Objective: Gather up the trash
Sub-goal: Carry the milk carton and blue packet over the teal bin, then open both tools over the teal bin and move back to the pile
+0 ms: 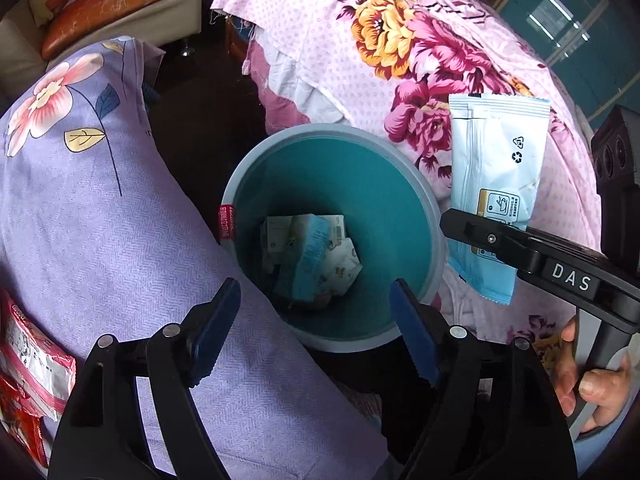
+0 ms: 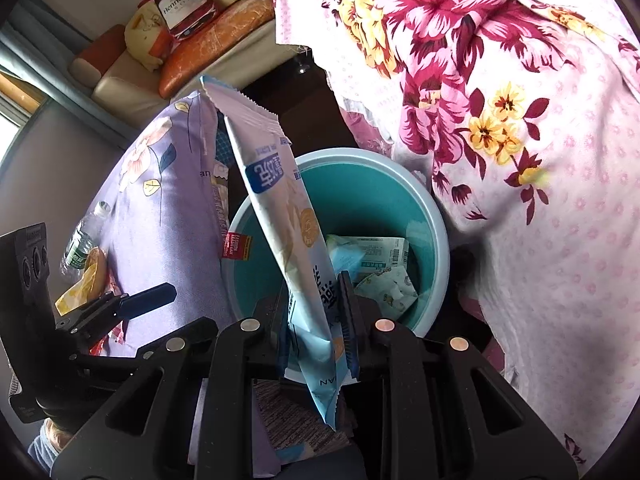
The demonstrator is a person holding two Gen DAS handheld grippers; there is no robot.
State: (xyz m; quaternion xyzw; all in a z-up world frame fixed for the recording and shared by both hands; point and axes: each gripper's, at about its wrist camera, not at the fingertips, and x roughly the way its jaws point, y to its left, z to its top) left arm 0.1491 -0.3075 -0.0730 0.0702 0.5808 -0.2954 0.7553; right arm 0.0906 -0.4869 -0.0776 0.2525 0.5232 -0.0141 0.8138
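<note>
While "DAS" shows on right gripper (image 1: 460, 222) pinching blue wrapper (image 1: 494, 184), left gripper (image 1: 316, 320) gapes empty over bin (image 1: 436, 216).

White capitals "DAS" stood on the black body of the right gripper (image 1: 476, 236), off to the right of the left gripper's open fingers. The white and pale-blue plastic wrapper (image 1: 496, 184) clamped in that right gripper carried two recycling symbols above a small yellow-framed panel of icons, its print too small to read. In the right wrist view, the letters "AN" showed on the wrapper's lower end, just behind the fingers. Far ahead, a red box with a bottle picture (image 2: 182, 4) read "Hennessy". A small red tag (image 2: 236, 246) on the rim of the teal round plastic bin (image 2: 436, 216) bore white print, unreadable. A barcode showed on a crumpled packet (image 2: 384, 254) inside the bin.
</note>
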